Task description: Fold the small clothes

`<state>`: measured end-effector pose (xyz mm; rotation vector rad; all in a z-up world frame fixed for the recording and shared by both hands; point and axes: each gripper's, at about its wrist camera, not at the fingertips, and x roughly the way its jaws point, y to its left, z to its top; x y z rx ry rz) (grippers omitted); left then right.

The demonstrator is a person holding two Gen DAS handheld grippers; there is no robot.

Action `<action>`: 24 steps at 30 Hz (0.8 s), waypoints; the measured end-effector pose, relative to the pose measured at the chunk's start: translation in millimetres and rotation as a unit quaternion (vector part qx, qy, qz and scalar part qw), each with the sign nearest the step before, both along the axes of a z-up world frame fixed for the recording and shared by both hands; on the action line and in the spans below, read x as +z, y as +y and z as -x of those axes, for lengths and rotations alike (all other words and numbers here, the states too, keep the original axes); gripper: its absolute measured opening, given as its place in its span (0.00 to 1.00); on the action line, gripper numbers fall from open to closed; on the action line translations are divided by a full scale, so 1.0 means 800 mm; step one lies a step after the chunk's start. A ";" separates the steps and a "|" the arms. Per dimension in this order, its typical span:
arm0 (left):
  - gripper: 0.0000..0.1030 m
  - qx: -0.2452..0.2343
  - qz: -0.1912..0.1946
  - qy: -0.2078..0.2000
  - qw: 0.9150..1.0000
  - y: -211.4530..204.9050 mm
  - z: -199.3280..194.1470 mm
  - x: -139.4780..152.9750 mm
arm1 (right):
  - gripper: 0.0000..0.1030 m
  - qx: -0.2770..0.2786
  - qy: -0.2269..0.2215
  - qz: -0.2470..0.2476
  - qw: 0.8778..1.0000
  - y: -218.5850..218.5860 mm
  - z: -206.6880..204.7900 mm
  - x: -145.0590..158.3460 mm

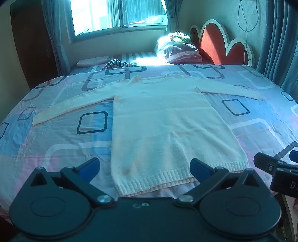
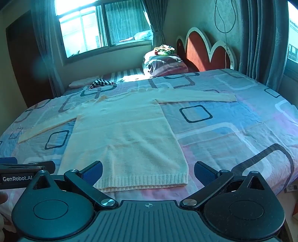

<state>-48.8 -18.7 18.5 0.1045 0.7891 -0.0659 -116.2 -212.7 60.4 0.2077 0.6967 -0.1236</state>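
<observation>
Left wrist view: cream knitted sweater (image 1: 167, 126) lies flat on the patterned bed sheet (image 1: 61, 141), ribbed hem (image 1: 167, 178) just ahead, between the wide-open left fingers (image 1: 89, 165). Right fingers (image 2: 93, 171) spread, empty, bare sheet beside the hem.

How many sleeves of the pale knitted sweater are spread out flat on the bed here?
2. On the pale cream knitted sweater, one long sleeve stretches toward the left bed edge, and the other sleeve stretches right. Neither is folded in; none seems hidden.

place: home bedroom | evidence: bed (image 1: 55, 134), headboard (image 1: 214, 44), pillows (image 2: 163, 65), curtained window (image 1: 115, 14)
</observation>
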 end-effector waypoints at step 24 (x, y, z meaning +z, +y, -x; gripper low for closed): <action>0.99 0.001 -0.006 0.002 1.000 -0.005 -0.007 -0.001 | 1.00 0.001 -0.002 -0.002 1.000 -0.004 -0.003 -0.003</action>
